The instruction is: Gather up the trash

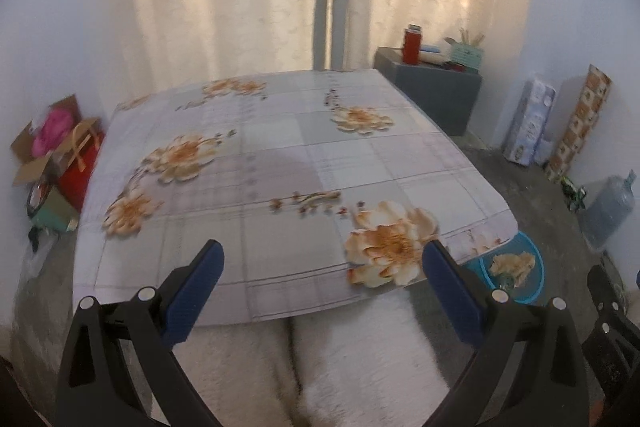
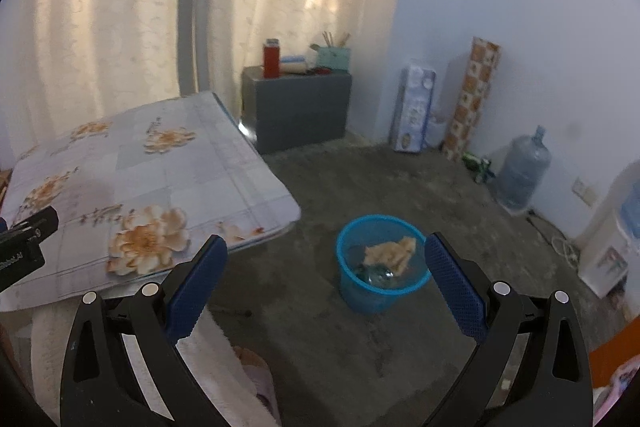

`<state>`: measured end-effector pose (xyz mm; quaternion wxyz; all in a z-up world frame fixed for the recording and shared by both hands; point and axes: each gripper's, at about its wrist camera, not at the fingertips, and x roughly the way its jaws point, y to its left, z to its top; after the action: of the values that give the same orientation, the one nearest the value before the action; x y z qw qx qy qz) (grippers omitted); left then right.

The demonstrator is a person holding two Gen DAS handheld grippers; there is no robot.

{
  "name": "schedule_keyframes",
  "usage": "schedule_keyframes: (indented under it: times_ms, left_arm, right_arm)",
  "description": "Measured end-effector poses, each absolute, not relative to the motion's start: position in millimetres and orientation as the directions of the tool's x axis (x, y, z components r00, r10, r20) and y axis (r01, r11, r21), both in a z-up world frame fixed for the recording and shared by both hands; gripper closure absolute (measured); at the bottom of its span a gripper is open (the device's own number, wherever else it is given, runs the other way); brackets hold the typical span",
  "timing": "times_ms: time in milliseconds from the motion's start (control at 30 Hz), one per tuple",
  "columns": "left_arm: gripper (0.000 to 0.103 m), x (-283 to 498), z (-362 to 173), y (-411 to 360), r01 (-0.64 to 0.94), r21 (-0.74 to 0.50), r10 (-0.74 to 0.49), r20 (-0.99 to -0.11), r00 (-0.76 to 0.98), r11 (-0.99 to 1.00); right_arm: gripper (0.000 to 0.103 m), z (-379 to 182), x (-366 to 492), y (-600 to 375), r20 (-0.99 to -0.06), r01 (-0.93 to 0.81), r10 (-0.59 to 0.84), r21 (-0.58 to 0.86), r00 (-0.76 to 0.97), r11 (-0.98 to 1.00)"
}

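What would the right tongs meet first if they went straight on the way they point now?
Probably the blue bin on the floor, which sits between the open right tongs with crumpled paper inside; depth is unclear, so bare floor could come first.

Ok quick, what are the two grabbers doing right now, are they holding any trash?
Left gripper: open, holding nothing, over the table.
Right gripper: open, holding nothing, above the bin.
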<state>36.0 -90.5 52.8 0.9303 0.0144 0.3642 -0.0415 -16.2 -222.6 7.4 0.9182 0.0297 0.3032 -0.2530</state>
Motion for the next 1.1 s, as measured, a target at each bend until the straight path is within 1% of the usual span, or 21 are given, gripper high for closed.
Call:
schedule_keyframes:
  times_ms: [167,433,700,1100]
  left_arm:
    - [0.006,41.3,56.3,-105.2,0.107,0.013,-0.071,-0.67,0.739,0.994]
    - [0.006,42.2,47.5,-120.5,0.143,0.014,-0.093,-0.699,0.709,0.99]
    - [0.006,40.5,45.5,-129.6,0.182,0.026,-0.111,-0.705,0.701,0.983]
    - [0.006,39.6,46.5,-130.0,0.189,0.023,-0.117,-0.708,0.696,0.982]
  right_arm:
    - [0.008,2.9,-12.0,-231.1,-0.593,0.498,-0.45,-0.093,0.668,0.862]
    - [0.008,-5.8,-6.2,-238.5,-0.635,0.497,-0.437,-0.096,0.637,0.863]
    - [0.008,-4.6,-7.0,-244.2,-0.642,0.504,-0.441,-0.098,0.627,0.858]
    - [0.008,-7.9,-10.3,-251.3,-0.665,0.55,-0.473,-0.111,0.578,0.828]
